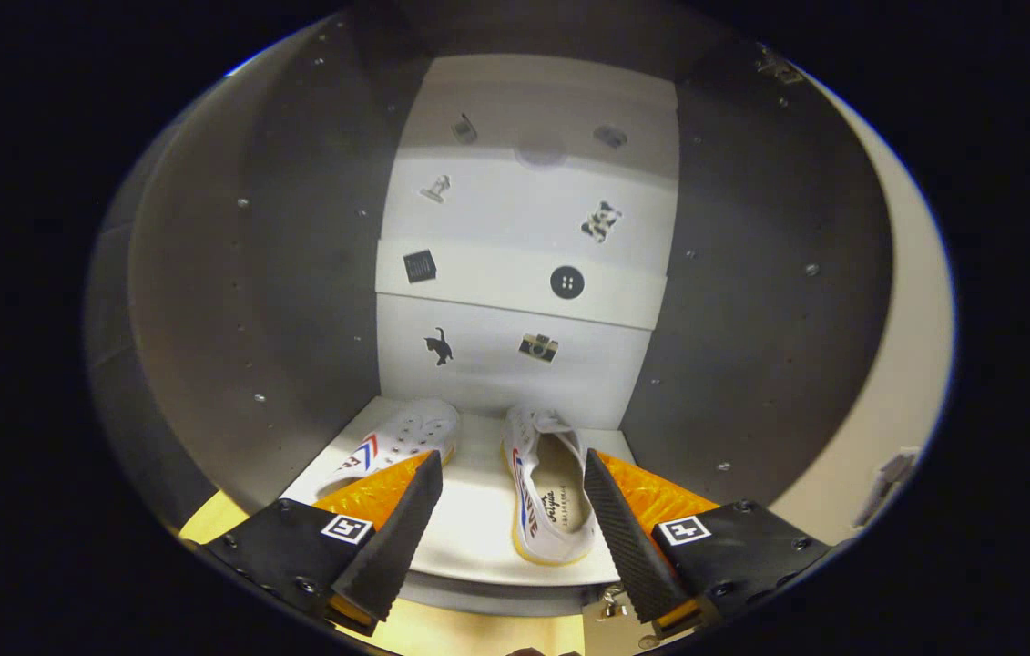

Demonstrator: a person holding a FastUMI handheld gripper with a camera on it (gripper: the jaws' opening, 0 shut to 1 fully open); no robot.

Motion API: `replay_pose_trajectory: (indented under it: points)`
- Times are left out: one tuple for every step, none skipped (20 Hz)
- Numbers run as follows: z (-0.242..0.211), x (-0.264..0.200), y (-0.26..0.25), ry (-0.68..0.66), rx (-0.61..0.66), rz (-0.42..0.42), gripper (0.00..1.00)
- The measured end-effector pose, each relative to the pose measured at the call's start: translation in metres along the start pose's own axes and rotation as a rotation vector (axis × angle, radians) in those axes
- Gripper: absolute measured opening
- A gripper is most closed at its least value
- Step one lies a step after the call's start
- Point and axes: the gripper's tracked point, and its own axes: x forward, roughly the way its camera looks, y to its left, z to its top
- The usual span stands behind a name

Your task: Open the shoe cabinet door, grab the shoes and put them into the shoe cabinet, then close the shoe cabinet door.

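Gripper view: the gripper [513,487] hangs wide open and empty at lower centre, before the shoe cabinet [260,301]. Two white shoes [544,497] lie on its pale bottom shelf [478,538], one between the fingers; their lettering is unreadable. Small stickers [566,281] dot the white back panel [515,360].

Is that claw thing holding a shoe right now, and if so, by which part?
No. The gripper is open and holds nothing. Both shoes, left and right, lie on the cabinet shelf.
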Motion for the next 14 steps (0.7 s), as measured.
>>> replay_pose_trajectory:
  points:
    - [0.005,-0.016,0.001,-0.018,0.004,0.005,0.98]
    - [0.01,-0.031,0.002,-0.04,0.009,0.008,0.98]
    - [0.015,-0.047,0.002,-0.065,0.016,0.01,0.98]
    - [0.019,-0.064,0.004,-0.089,0.025,0.012,0.98]
    - [0.021,-0.081,0.005,-0.111,0.034,0.019,0.98]
    - [0.023,-0.099,0.007,-0.135,0.045,0.024,0.98]
    - [0.026,-0.118,0.009,-0.17,0.052,0.031,0.98]
    - [0.026,-0.136,0.011,-0.195,0.051,0.039,0.98]
    - [0.02,-0.153,0.013,-0.206,0.045,0.05,0.98]
    - [0.013,-0.168,0.016,-0.206,0.041,0.061,0.98]
    - [0.005,-0.184,0.018,-0.203,0.043,0.077,0.98]
    - [-0.002,-0.199,0.02,-0.204,0.052,0.091,0.98]
    - [-0.007,-0.214,0.021,-0.213,0.067,0.105,0.98]
    - [-0.013,-0.226,0.022,-0.231,0.098,0.114,0.98]
